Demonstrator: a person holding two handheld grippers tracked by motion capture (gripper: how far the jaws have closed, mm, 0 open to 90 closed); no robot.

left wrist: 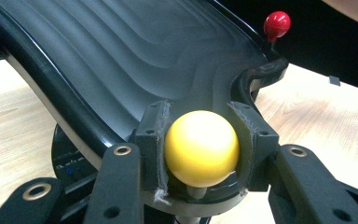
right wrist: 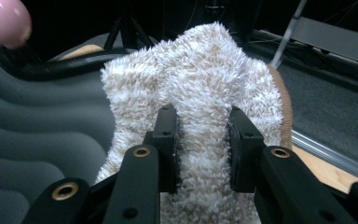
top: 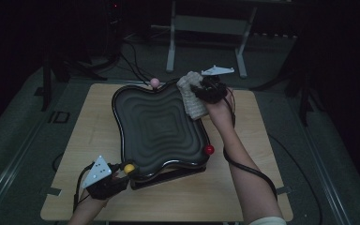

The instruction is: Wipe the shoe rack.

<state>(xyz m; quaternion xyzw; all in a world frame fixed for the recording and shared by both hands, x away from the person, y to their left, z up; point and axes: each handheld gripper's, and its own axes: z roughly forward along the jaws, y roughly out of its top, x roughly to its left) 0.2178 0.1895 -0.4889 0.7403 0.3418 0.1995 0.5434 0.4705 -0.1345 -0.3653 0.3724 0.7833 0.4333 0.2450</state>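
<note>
A black wavy tray (top: 157, 126) with stepped ridges sits tilted on a base on the wooden table. It has ball knobs at its corners: yellow (top: 129, 168), red (top: 209, 149) and pink (top: 154, 82). My left gripper (top: 123, 174) is shut on the yellow knob (left wrist: 201, 148) at the near left corner, one jaw on each side. My right gripper (top: 200, 91) is at the tray's far right edge, shut on a fluffy white cloth (top: 191, 95). The cloth (right wrist: 200, 116) bunches between the jaws and lies over the tray's rim (right wrist: 65, 67).
The wooden table (top: 243, 187) has bare room to the right and front of the tray. Dark floor, cables and a metal stand (top: 206, 23) lie beyond the far edge. The tray's black base (top: 168, 177) shows under its near side.
</note>
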